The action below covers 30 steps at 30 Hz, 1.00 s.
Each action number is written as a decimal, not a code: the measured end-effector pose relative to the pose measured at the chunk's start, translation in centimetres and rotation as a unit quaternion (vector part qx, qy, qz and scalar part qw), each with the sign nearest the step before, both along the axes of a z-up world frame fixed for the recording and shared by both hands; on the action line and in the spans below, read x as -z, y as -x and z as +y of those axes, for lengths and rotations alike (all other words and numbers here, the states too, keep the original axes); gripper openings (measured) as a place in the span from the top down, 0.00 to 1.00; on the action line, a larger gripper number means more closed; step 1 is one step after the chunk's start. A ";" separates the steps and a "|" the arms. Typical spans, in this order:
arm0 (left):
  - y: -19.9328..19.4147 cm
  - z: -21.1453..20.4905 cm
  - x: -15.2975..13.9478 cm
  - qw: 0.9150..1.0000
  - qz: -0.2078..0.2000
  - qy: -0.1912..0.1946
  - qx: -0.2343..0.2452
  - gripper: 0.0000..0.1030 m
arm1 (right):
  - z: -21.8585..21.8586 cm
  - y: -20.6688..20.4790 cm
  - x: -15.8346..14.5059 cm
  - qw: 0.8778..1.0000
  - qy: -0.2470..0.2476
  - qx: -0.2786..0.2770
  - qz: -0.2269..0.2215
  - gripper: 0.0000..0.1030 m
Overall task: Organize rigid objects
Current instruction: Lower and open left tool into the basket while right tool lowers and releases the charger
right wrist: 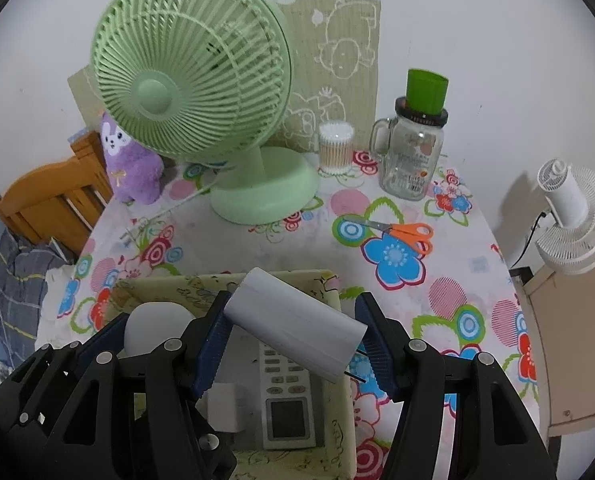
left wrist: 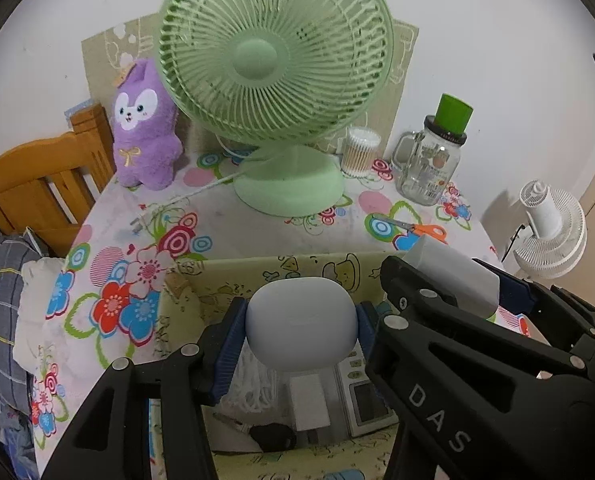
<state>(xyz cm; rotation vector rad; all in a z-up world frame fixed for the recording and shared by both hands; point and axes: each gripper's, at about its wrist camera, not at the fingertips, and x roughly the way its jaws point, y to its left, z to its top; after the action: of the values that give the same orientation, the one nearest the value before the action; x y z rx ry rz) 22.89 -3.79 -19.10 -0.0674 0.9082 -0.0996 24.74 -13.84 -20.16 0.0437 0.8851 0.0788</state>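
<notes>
Rounded pale case (left wrist: 300, 322) clamped in left fingers (left wrist: 233, 336); white plug block (right wrist: 295, 326), long axis crosswise, clamped in right fingers (right wrist: 371, 340). Both directly above fabric box (right wrist: 337, 292).

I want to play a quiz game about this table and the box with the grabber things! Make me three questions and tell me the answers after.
1. True or false: the left gripper holds a rounded pale blue case between its fingers.
2. What does the right gripper hold over the storage box?
A. orange scissors
B. a white charger block with prongs
C. a glass jar
3. Fill in: the remote control lies ____ the storage box.

Key:
1. True. The case is pinched from both sides.
2. B. The white charger block is tilted between the fingers, while the orange scissors lie on the flowered tablecloth.
3. Inside.
</notes>
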 end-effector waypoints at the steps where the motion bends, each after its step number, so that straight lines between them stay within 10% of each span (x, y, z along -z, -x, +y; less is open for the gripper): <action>1: -0.2 -0.1 0.3 1.000 0.002 0.000 0.001 0.45 | 0.0 -0.1 0.2 1.000 0.001 0.000 0.002 0.37; 8: -1.0 0.3 1.3 1.000 0.008 0.003 -0.004 0.44 | 0.2 -0.9 1.1 1.000 0.010 -0.004 0.005 0.37; 18: -0.7 1.4 0.7 0.999 0.012 -0.029 0.004 0.16 | 2.0 -1.2 1.4 0.999 -0.016 -0.029 0.014 0.37; 30: -0.7 3.2 2.0 0.996 0.039 -0.081 -0.016 0.15 | 4.2 -1.6 3.7 0.996 -0.051 -0.059 0.038 0.37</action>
<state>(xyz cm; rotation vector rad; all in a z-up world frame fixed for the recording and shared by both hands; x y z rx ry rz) 23.57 -0.62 -21.05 0.0660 0.9892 0.0067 26.38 -9.63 -23.86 0.0913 0.9585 0.2338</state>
